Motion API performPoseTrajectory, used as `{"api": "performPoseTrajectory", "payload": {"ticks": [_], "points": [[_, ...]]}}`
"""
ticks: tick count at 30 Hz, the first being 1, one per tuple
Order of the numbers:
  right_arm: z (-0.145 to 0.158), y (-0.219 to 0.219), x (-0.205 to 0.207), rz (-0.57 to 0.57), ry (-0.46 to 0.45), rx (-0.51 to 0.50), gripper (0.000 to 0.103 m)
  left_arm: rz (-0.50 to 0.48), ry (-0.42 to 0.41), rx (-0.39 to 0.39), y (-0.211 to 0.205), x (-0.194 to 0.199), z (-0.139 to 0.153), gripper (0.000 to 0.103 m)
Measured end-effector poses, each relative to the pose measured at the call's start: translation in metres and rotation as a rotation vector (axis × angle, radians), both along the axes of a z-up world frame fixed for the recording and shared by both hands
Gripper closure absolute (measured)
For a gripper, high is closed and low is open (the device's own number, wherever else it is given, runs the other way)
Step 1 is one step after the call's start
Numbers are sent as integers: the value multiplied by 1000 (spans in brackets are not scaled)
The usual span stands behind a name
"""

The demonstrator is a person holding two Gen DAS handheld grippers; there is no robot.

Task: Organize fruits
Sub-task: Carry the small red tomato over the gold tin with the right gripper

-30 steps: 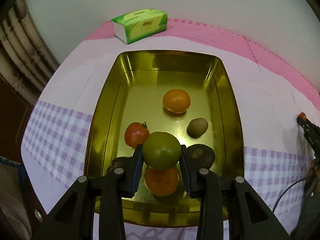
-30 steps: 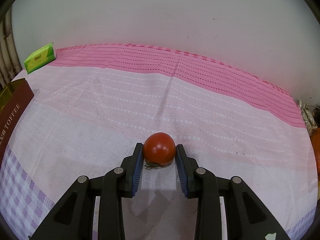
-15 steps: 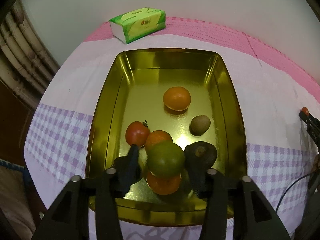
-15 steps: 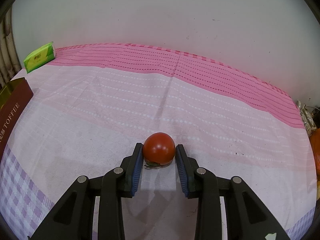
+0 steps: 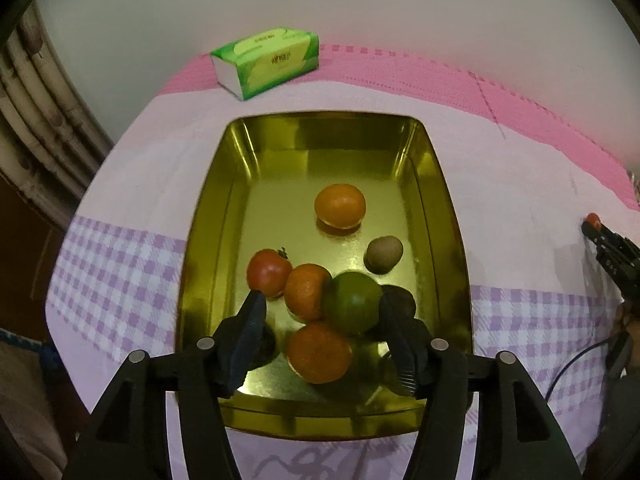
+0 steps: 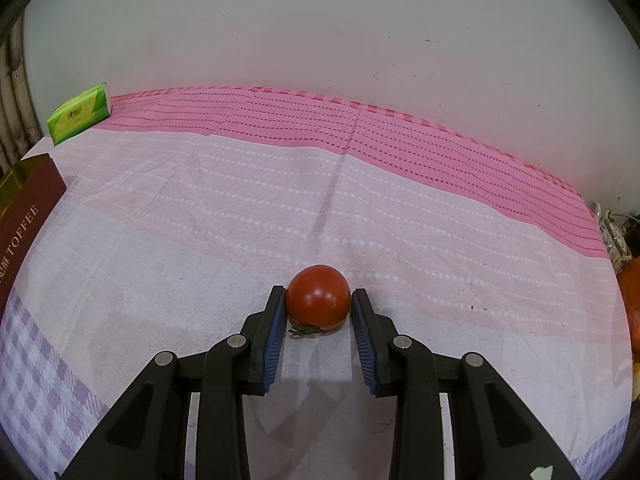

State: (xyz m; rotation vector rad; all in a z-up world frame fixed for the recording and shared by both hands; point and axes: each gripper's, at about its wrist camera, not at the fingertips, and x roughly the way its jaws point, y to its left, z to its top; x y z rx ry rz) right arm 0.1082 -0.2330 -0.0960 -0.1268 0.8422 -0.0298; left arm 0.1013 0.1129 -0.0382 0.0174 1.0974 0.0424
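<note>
Left wrist: tissue pack (image 5: 266,62) beyond gold tray (image 5: 448,216).

Three oranges (image 5: 340,205) (image 5: 306,296) (image 5: 319,352) ahead of the left tongs (image 5: 322,322), one green fruit (image 5: 352,307), one kiwi (image 5: 384,254), two dark fruits (image 5: 400,300) (image 5: 266,346). Two tomatoes: one (image 5: 267,272) there, one (image 6: 318,296) between the right tongs (image 6: 319,308). One tissue pack (image 5: 266,62).

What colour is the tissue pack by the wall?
Green and white tissue pack, clearest in the left wrist view.
</note>
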Motion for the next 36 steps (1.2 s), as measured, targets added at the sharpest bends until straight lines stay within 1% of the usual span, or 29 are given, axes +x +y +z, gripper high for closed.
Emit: {"api": "performPoseTrajectory", "payload": {"ticks": [5, 10, 15, 16, 18, 20, 22, 27, 30, 32, 36], "points": [[0, 0, 0, 0, 1, 8, 73, 4, -39, 18, 10, -9, 11, 40], [0, 0, -2, -1, 0, 9, 73, 37, -58, 28, 29, -24, 19, 38], [2, -4, -3, -4, 2, 33, 73, 61, -87, 75, 41, -42, 26, 35], [2, -4, -4, -10, 2, 38, 74, 62, -91, 84, 43, -46, 27, 32], [2, -3, -5, -29, 4, 43, 75, 73, -102, 86, 48, -53, 29, 31], [4, -4, -7, -82, 12, 86, 75, 81, -108, 84, 53, -60, 30, 30], [7, -1, -12, -101, 7, 108, 75, 84, -110, 77, 57, -66, 29, 29], [26, 34, -31, -32, -19, 121, 75, 110, -122, 65, 63, -72, 30, 29], [42, 69, -43, 49, -33, 151, 75, 130, -126, 59, 67, -75, 32, 29], [51, 98, -49, 117, -38, 169, 75, 154, -125, 67, 68, -77, 32, 29], [62, 156, -55, 242, -32, 202, 75, 145, -115, 49, 67, -84, 34, 29]]}}
